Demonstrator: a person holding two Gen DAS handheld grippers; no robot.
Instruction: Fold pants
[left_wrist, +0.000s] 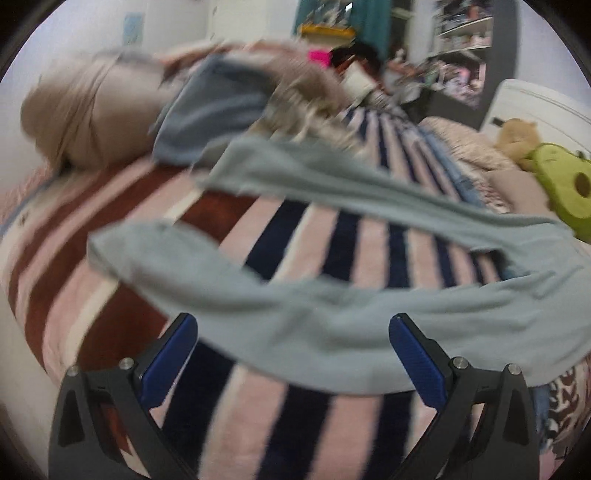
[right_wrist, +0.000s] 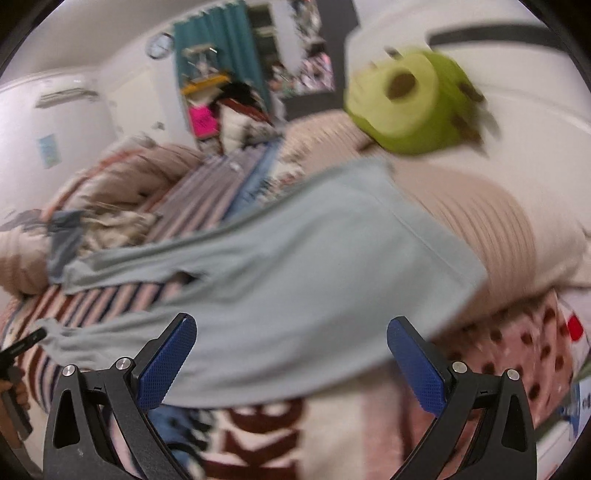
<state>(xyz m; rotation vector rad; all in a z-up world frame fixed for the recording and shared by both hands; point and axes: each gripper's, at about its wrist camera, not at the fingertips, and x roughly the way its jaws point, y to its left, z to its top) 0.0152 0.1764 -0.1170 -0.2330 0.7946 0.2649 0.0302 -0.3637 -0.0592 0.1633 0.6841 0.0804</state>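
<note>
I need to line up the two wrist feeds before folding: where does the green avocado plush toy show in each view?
Left wrist: the avocado plush toy sits at the far right edge, beyond the pants.
Right wrist: it is upper right of centre, above the waist end of the pants.
Shared landmark: the striped blanket under the pants.

A home bedroom is shown: a bed is covered by a pink blanket with dark blue and red-brown stripes (left_wrist: 303, 236), a green avocado-shaped plush toy (right_wrist: 410, 99) is seen by a beige ribbed pillow (right_wrist: 491, 221), and cluttered wall shelves (left_wrist: 465, 48) are visible beyond.
</note>
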